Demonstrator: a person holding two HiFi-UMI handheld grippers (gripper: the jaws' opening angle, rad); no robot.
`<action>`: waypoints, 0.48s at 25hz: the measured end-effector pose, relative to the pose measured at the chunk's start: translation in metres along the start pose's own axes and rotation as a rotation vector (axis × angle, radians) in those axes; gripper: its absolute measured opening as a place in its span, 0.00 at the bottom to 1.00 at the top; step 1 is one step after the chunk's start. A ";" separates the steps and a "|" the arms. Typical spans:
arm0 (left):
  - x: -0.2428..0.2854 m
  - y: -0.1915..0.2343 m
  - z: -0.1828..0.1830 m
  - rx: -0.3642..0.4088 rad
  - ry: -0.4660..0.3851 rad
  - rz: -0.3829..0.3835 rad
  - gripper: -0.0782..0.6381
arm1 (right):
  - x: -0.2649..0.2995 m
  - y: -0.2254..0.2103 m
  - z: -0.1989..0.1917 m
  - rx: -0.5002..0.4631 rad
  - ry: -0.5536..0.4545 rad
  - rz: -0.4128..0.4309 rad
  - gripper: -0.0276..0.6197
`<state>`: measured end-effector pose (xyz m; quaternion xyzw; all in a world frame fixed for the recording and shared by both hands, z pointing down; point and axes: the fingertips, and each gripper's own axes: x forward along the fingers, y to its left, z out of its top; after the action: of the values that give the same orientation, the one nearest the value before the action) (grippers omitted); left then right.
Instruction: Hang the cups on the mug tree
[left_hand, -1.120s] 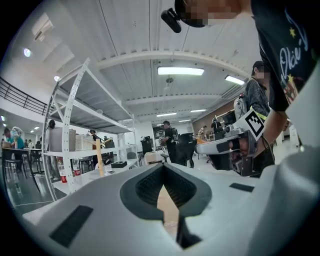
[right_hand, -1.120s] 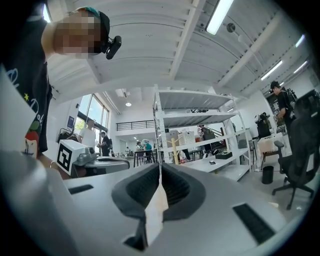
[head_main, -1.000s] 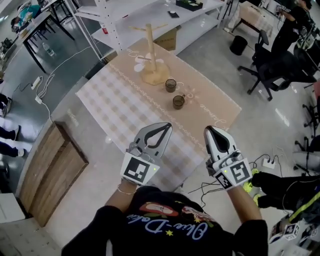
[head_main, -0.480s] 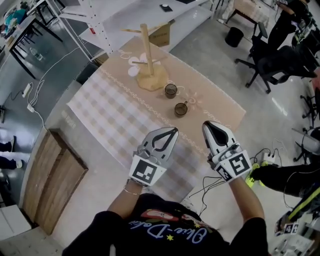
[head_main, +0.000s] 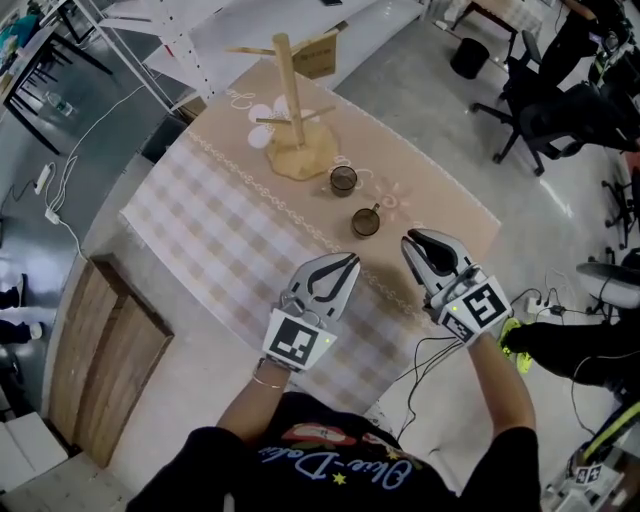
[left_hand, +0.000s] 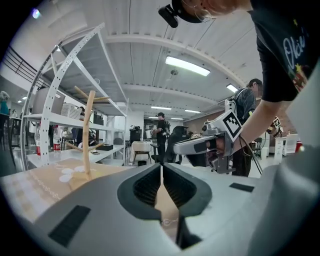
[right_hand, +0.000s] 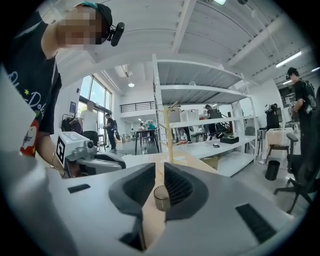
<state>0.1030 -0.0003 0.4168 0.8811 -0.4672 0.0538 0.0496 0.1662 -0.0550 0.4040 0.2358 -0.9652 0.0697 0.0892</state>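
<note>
The right claw, just opening with nothing between its jaws, faced the nearer cup straight ahead; the left claw sat closed and empty.

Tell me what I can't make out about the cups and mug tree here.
Left gripper view: near cup and far cup are hidden behind the left hand-held gripper.
Head view: far cup's handle is too small to see.
Head view: cups' contents are too small and dark.
Left gripper view: mug tree base is partly covered by that gripper.

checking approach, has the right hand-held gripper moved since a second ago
Yes: right hand-held gripper moved toward the nearer cup; its jaws have just been opening, nothing between them.
</note>
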 end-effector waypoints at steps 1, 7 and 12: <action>0.002 0.000 -0.002 -0.003 0.003 -0.002 0.12 | 0.003 -0.003 -0.003 0.001 0.011 0.005 0.14; 0.015 0.005 -0.009 0.002 0.000 -0.002 0.12 | 0.018 -0.020 -0.019 -0.044 0.084 0.042 0.16; 0.018 0.013 -0.014 0.004 0.030 0.001 0.12 | 0.035 -0.024 -0.030 -0.078 0.146 0.101 0.16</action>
<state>0.1012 -0.0205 0.4338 0.8802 -0.4665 0.0680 0.0548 0.1515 -0.0861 0.4430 0.1772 -0.9688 0.0535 0.1648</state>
